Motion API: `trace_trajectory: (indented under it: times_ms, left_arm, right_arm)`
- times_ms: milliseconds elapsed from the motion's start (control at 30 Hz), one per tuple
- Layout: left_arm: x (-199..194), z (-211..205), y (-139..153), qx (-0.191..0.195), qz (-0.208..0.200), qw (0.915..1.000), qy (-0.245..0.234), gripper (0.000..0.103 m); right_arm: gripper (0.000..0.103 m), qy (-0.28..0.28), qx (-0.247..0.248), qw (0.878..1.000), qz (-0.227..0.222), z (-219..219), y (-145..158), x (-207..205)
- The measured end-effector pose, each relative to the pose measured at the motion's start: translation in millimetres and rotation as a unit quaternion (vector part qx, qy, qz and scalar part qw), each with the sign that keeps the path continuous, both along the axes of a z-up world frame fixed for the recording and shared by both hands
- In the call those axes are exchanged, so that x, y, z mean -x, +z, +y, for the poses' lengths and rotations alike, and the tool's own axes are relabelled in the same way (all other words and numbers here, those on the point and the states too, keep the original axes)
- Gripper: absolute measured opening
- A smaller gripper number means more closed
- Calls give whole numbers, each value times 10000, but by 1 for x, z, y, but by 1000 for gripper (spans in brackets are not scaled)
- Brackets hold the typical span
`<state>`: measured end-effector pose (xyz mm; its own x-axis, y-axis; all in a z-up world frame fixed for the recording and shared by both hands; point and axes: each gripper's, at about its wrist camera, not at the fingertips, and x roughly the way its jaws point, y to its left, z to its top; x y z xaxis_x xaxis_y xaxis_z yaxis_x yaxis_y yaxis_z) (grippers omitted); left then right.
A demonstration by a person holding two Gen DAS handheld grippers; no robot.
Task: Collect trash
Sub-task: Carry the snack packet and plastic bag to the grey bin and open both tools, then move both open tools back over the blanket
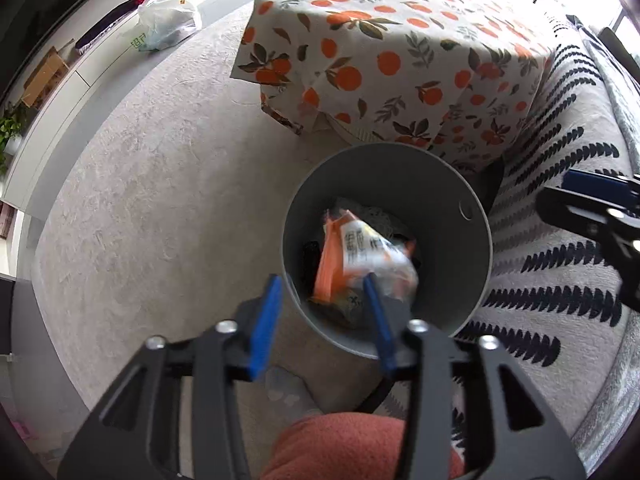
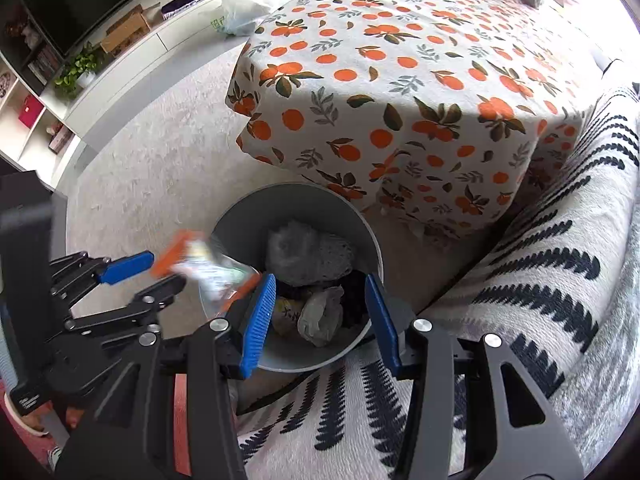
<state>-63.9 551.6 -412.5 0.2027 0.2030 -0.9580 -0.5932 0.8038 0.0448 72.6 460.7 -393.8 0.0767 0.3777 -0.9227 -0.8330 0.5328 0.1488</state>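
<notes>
two handheld tools point steeply down over a round grey bin (image 1: 472, 272) that stands on the pale carpet (image 1: 160, 200), just beside the near corner of a table (image 1: 400, 60) draped in a cloth printed with oranges and leaves. a white throw with black leaf-like stripes (image 2: 540, 272) lies just beside the bin on its other side.

the left tool (image 1: 322, 292) has its blue fingers (image 1: 266, 320) spread apart, one outside the bin's rim and one over its mouth. nothing is pinched between them. an orange and white snack wrapper (image 1: 360, 256), blurred, sits over the bin's opening just past the tips of the fingers; from the right wrist view the same wrapper (image 2: 200, 264) shows blurred at the bin's rim, just beside the left tool's blue fingertip, and whether it touches that fingertip cannot be told.

the right tool (image 2: 320, 292) also has its blue fingers (image 2: 258, 320) spread, straddling the near rim of the bin with nothing gripped between them. inside the bin, between those fingers, lie a crumpled grey wad (image 2: 322, 316), a grey lacy bundle (image 2: 308, 256) farther in, something dark, and a yellowish scrap (image 2: 286, 312).

across the carpet, a clear plastic bag (image 1: 168, 20) rests against a long low white cabinet (image 2: 132, 60), which also carries a cardboard box (image 2: 124, 34) and a small green plant (image 2: 78, 70). a rust-coloured knee or sleeve (image 1: 352, 448) of the person shows at the bottom of the left wrist view.
</notes>
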Motion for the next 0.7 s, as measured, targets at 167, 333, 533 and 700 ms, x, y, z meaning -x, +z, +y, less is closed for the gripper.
trace_trajectory:
  times_ms: [167, 333, 533, 700]
  left_arm:
    - [-6, -4, 2, -80, 29, 9999, -141, 49]
    - [-12, -16, 16, -92, -77, 9996, -241, 50]
    - [-38, -60, 50, -158, -435, 9970, -618, 50]
    - [-74, -112, 79, -59, -795, 9909, -1087, 51]
  right_arm:
    - [45, -154, -55, 9999, -18, -23, 11, -3]
    - [45, -415, -120, 9990, -130, -57, 26, -13]
    - [47, -886, -192, 9948, -459, -119, 54, -37]
    - [47, -1478, -228, 9852, -834, -193, 83, -74]
